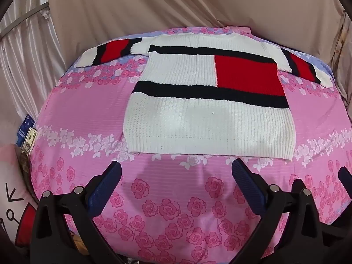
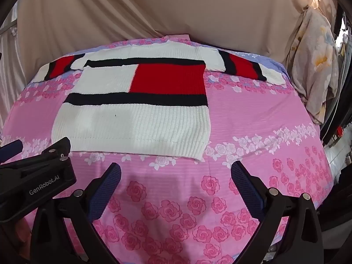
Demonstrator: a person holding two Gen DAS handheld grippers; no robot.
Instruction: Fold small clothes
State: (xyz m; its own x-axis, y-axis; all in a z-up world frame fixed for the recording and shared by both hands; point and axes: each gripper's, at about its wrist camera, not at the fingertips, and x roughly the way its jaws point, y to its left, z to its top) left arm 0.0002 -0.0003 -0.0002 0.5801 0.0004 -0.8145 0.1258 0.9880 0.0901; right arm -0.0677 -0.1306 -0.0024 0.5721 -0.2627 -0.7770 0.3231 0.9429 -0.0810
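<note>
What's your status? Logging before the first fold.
Both tools open: left tool, right tool. Sweater flat on bedsheet, sleeves spread. Nothing in the way.

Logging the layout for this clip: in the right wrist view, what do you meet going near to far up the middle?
Right gripper, fingers open → bare pink rose bedsheet → sweater's white ribbed hem → lower black stripe → red block → upper black stripe → white shoulders → beige curtain.

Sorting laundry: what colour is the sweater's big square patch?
Red, on the sweater chest; clearest in the left wrist view.
</note>
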